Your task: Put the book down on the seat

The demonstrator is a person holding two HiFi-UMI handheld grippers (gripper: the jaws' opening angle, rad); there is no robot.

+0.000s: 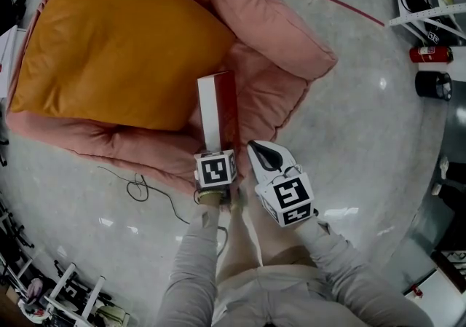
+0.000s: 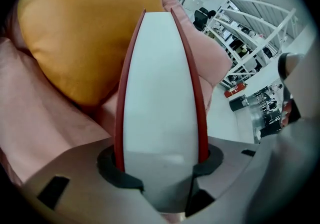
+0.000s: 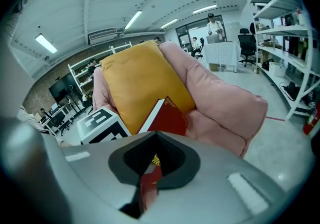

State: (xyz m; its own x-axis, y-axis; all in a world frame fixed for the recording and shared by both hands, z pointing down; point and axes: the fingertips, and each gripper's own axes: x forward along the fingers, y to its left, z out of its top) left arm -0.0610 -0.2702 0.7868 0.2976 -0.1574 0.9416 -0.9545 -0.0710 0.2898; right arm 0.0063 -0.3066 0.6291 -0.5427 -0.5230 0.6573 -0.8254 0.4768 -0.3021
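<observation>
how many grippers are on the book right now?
2. The left gripper clamps the near end of the book, covers and pages between its jaws. The right gripper, beside it, is shut on what looks like the book's red cover.

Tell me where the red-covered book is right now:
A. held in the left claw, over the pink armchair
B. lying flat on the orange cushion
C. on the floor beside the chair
A: the left claw is clamped on the book, which pokes out over the pink armchair.
</observation>
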